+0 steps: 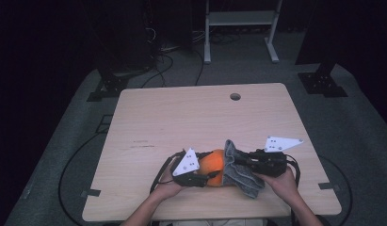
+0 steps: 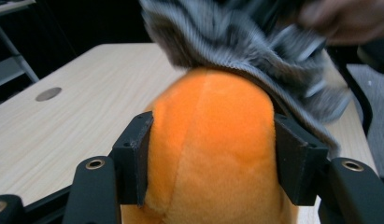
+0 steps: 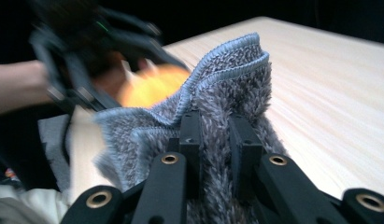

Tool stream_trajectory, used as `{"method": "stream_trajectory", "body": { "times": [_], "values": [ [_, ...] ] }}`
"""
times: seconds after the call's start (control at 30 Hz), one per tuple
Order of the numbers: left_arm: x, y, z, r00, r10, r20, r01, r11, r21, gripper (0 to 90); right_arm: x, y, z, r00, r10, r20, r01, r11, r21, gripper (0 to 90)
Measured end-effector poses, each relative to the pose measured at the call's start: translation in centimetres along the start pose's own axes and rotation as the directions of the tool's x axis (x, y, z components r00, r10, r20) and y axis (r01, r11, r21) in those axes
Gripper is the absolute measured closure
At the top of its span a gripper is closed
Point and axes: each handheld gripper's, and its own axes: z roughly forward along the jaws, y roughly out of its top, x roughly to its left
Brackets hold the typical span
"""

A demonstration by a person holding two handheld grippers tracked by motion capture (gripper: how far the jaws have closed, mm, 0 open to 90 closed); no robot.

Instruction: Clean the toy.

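We have the orange plush (image 2: 213,144) squeezed between the jaws of our left gripper (image 2: 213,158), and our right gripper (image 3: 213,140) is clamped on a fold of the grey towel (image 3: 217,98), which drapes over the plush just ahead of the left jaws. Our biggest worry is the soft plush squirting out under pressure; a smaller one is the towel fold slipping free if we tug. We can read no writing or labels.
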Motion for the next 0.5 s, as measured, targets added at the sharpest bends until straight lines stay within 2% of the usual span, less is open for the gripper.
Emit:
{"method": "stream_trajectory", "body": {
  "times": [0.07,0.1,0.13,0.2,0.27,0.3,0.33,0.37,0.4,0.43,0.47,0.5],
  "values": [
    [0.0,0.0,0.0,1.0000,0.006,0.002,-0.006,0.9999,0.016,37.5,-0.7,-0.6,0.0,0.9983,0.056,-0.017,-0.056,0.998,0.001,77.4],
    [0.0,-0.1,0.1,1.0000,0.004,0.002,-0.004,0.9999,0.017,37.5,-0.6,-0.6,0.0,0.9985,0.054,-0.014,-0.054,0.999,-0.004,77.4],
    [0.0,-0.1,0.2,1.0000,-0.001,0.002,0.001,0.9998,0.021,37.5,-0.2,-0.4,0.0,0.9990,0.043,-0.014,-0.043,0.999,-0.010,77.4],
    [0.1,-0.1,0.4,0.9999,-0.010,-0.002,0.010,0.9997,0.023,37.2,1.1,0.7,0.3,0.9983,0.010,-0.057,-0.012,0.999,-0.051,77.4],
    [0.1,-0.1,0.6,0.9998,-0.017,0.004,0.017,0.9996,0.024,32.0,1.8,1.2,0.9,0.9980,-0.031,-0.055,0.028,0.999,-0.039,77.4],
    [0.2,-0.1,0.6,0.9996,-0.027,0.012,0.027,0.9993,0.026,32.0,1.8,1.2,0.9,0.9980,-0.031,-0.055,0.028,0.999,-0.039,77.4],
    [0.5,-0.1,0.5,0.9985,-0.047,0.028,0.046,0.9985,0.030,20.2,1.6,1.0,1.5,0.9981,-0.032,-0.052,0.032,0.999,-0.014,77.4],
    [1.3,-0.4,0.3,0.9920,-0.110,0.062,0.108,0.9934,0.040,16.2,1.2,0.7,1.7,0.9984,-0.016,-0.053,0.016,1.000,-0.008,77.5],
    [1.3,-0.4,0.3,0.9920,-0.110,0.062,0.108,0.9934,0.040,12.2,1.2,0.7,1.7,0.9984,-0.016,-0.053,0.016,1.000,-0.008,77.5],
    [1.7,-0.6,0.2,0.9881,-0.143,0.056,0.141,0.9891,0.043,12.2,0.8,0.3,1.7,0.9984,0.001,-0.057,-0.002,1.000,-0.016,77.4],
    [2.4,-1.0,0.1,0.9797,-0.181,0.087,0.177,0.9830,0.047,9.0,0.4,-0.1,1.5,0.9985,0.018,-0.051,-0.019,1.000,-0.022,77.4],
    [2.4,-1.0,0.1,0.9797,-0.181,0.087,0.177,0.9830,0.047,9.0,0.3,-0.2,1.3,0.9991,0.016,-0.040,-0.017,1.000,-0.022,77.4]
  ]
}}
